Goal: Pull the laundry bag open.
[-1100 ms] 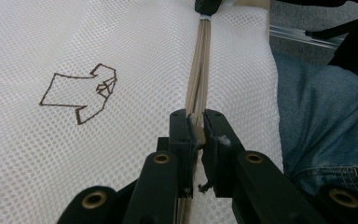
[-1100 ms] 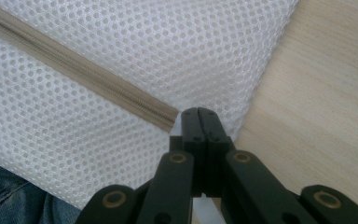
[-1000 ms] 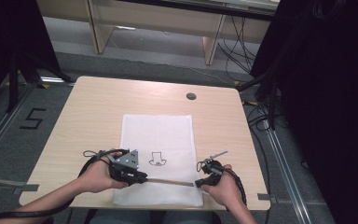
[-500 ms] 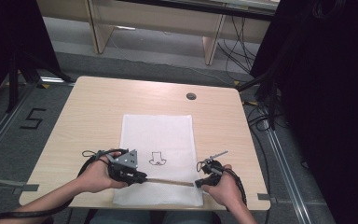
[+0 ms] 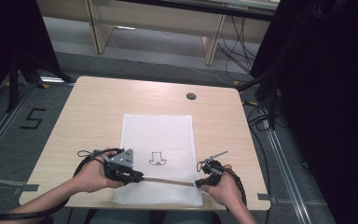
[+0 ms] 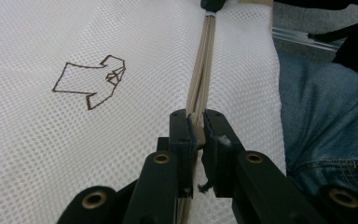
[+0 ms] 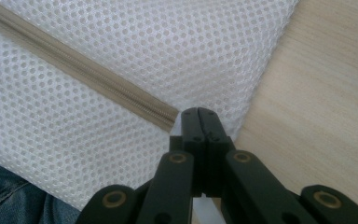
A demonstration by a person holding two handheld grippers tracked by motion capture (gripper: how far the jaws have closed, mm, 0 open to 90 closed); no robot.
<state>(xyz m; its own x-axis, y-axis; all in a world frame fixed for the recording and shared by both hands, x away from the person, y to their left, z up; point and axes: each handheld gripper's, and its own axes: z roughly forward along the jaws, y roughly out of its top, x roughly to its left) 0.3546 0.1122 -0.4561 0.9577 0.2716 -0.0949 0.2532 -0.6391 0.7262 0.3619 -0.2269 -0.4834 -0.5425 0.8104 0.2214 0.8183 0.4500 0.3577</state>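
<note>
A white mesh bag (image 5: 158, 135) lies flat on the table, with a brown outline drawing (image 5: 157, 159) on it. A beige zipper (image 5: 168, 181) runs across its near end. My left gripper (image 5: 137, 177) sits at the zipper's left end, and in the left gripper view my left gripper (image 6: 196, 114) is shut on the beige zipper pull (image 6: 197, 133). The zipper (image 6: 205, 60) stretches away from the jaws. My right gripper (image 5: 198, 183) is at the zipper's right end. In the right gripper view my right gripper (image 7: 198, 112) is shut on the mesh bag (image 7: 121, 51) just past the zipper (image 7: 88, 77).
The wooden table (image 5: 88, 112) has a round cable hole (image 5: 191, 96) at the back. Bare wood (image 7: 317, 102) lies right of the bag. The person's jeans (image 6: 326, 126) show past the table's near edge. Cables trail on the floor (image 5: 270, 121) to the right.
</note>
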